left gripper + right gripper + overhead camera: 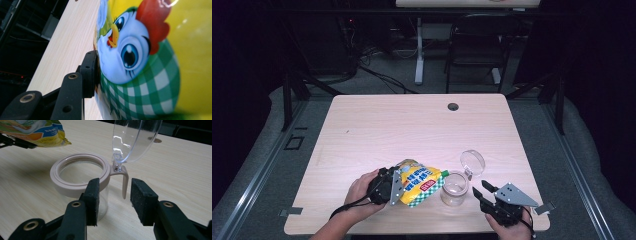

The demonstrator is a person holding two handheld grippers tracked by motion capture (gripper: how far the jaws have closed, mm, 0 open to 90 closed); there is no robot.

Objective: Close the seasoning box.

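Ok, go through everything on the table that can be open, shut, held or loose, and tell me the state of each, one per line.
Snack bag: held off the table, tilted, one corner over the jar.
Jar: upright on the table, not gripped.
Jar lid: flipped open, standing up on its hinge.
Left gripper: fingers shut on the snack bag.
Right gripper: open, fingers either side of the jar's latch tab, not pressing it.
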